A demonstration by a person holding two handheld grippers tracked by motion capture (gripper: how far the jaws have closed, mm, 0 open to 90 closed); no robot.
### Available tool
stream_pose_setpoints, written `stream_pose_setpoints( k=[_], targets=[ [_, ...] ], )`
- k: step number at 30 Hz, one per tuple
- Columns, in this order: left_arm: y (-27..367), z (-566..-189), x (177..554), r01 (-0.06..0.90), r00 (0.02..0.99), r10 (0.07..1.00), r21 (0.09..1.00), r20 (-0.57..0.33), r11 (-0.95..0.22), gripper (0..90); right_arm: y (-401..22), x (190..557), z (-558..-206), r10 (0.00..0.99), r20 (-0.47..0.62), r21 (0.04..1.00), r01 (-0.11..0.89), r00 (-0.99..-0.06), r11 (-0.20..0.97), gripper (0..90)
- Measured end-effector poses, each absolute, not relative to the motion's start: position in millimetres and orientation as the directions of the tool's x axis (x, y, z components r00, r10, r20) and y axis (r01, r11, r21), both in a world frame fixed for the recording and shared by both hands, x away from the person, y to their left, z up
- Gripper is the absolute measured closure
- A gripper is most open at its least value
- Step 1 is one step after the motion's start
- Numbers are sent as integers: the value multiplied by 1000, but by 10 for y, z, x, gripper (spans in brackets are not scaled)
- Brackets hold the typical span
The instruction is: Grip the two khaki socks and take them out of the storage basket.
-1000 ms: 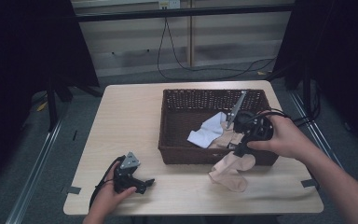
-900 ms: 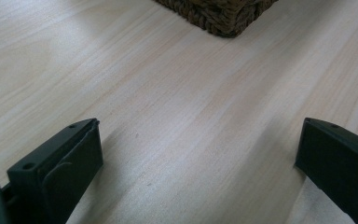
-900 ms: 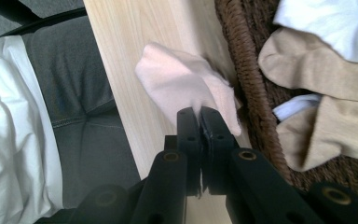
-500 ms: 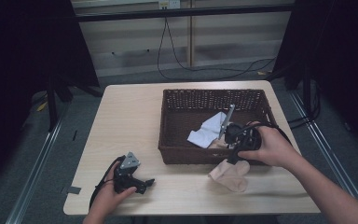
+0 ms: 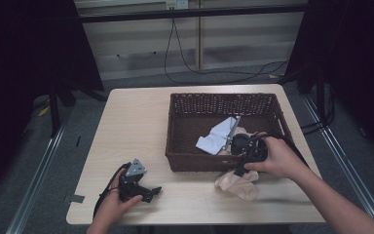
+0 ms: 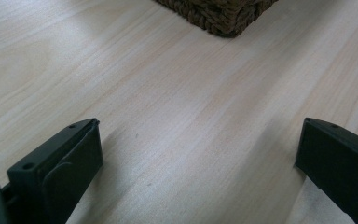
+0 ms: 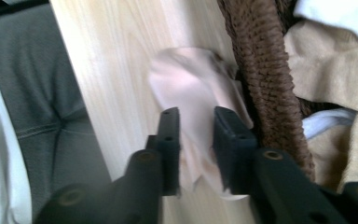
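A pale pink cloth [image 5: 238,184] lies crumpled on the table just in front of the brown wicker basket [image 5: 175,146]. My right gripper [image 5: 239,170] points down at it beside the basket's front wall. In the right gripper view its jaws [image 7: 196,116] have just been opening and stand a little apart, with the pink cloth [image 7: 191,84] loose between them. My left gripper [image 5: 151,191] rests on the table at the front left. Its jaws [image 6: 200,154] are wide open on bare wood.
The basket holds a white cloth [image 5: 216,139] and a beige cloth [image 7: 326,60]. Its woven wall [image 7: 261,70] stands right beside the right jaw. The table's front edge [image 5: 190,217] is close behind both hands. Dark stands and cables flank the table.
The right hand has sunk from over the basket's front wall down to the table with the pink cloth. The cloth now lies bunched on the wood. The left hand kept still.
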State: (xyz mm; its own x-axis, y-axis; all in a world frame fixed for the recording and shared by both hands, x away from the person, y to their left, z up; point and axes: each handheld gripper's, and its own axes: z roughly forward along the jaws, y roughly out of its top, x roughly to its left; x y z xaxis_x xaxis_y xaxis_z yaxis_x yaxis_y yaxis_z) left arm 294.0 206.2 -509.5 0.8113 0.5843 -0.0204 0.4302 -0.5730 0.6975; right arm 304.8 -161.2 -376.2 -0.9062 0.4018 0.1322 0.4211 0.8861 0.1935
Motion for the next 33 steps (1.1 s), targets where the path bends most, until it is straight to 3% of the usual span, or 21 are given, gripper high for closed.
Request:
stream_pose_setpoints(
  k=[3,13,23,33],
  targets=[
    [2062,-5095,2940,430,811,585,698,-20,-573,0,-1657,3010,-3706,416,116,218,432,-902,875,510],
    [2060,-5098,2932,437,806,591,701,-28,-563,0,-1896,2804,-3663,426,104,283,437,-899,854,238],
    [2059,-5102,2933,436,807,590,705,-30,-560,0,-2166,2651,-3841,478,110,328,486,-872,810,136],
    [2066,-5097,2934,433,811,585,698,-24,-571,0,-2297,2593,-3995,496,88,370,491,-864,789,115]
  ],
)
